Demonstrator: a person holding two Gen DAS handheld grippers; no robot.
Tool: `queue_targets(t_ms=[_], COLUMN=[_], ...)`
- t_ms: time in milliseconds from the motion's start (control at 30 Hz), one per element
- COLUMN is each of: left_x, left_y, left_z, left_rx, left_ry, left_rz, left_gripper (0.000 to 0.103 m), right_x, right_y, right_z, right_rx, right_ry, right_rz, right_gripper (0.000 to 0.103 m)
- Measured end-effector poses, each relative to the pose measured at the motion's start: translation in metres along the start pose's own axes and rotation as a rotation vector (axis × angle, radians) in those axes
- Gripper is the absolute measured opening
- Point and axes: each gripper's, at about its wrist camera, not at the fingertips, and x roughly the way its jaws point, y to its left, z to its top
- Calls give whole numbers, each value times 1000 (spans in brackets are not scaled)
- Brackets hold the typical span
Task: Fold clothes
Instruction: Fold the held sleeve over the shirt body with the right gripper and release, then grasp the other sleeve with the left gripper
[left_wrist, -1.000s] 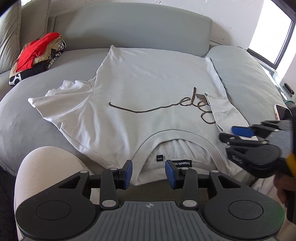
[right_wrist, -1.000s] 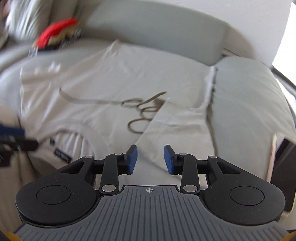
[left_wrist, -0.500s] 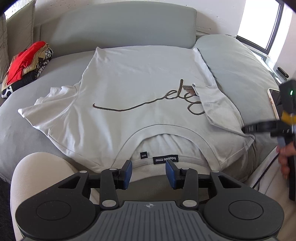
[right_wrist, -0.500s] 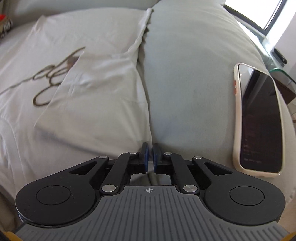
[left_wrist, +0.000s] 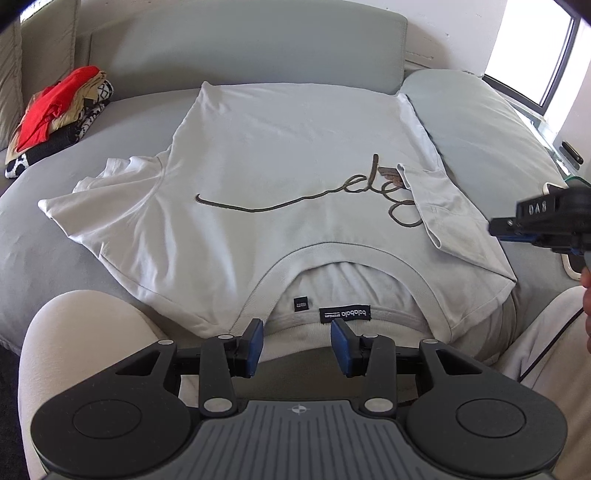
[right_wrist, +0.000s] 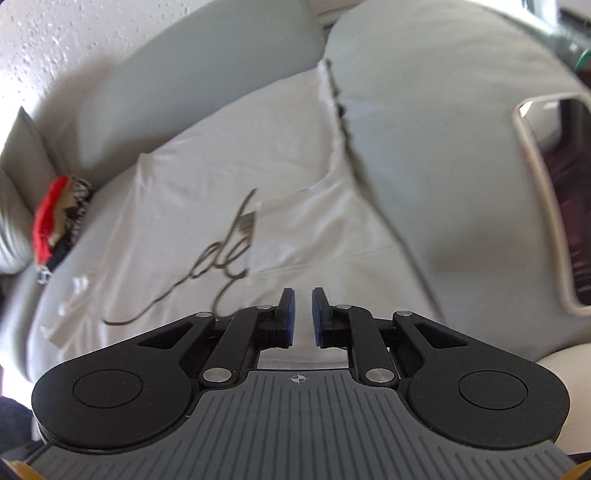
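A pale grey short-sleeved T-shirt with a dark cursive script line across its chest (left_wrist: 280, 177) lies spread flat on the grey upholstered sofa seat (left_wrist: 74, 236), its neck opening nearest the person and its hem against the sofa's back cushion. One sleeve of the T-shirt lies stretched out flat; the other sleeve (left_wrist: 447, 210) is folded inward over the chest, covering the end of the script. Inside the collar a black label (left_wrist: 344, 314) shows.

The left tongs (left_wrist: 297, 345) hang just in front of the T-shirt's collar, released, blue pads apart with nothing between them. The right tongs (right_wrist: 300, 317) sit over the folded sleeve side of the T-shirt, their jaws opening with a narrow gap and no cloth pinched between them; in the left wrist view they appear at the T-shirt's edge beside that sleeve.

Beyond the T-shirt's outstretched sleeve, a stack of red, tan and black-and-white patterned clothes (left_wrist: 55, 114) rests on the sofa. On the opposite side of the T-shirt, a smartphone in a light case (right_wrist: 554, 199) lies on the sofa cushion.
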Motion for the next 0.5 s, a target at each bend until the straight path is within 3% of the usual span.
queue_targets(t_ms=[67,233,367,433,500], left_x=[-1,-1,1,1,0], left_y=[2,2,0,-1,1], left_z=[0,-1,0,0,0], left_rx=[-9,-7,-6,-6,-11], left_ry=[-1,0,6,5,2], left_rz=[5,6,-3,-10,-14], left_gripper=[40,40,40,40,41], right_x=[17,-2,-20,-26,-30], right_y=[9,35,36,39,43], right_z=[-8,-38,-49,-50,-49], right_rx=[-14,-196,-164,-150,-149], right_ry=[56,126,136,112,92], right_rz=[4,-36,-8,3,23], right_gripper=[26,26,26,32,50])
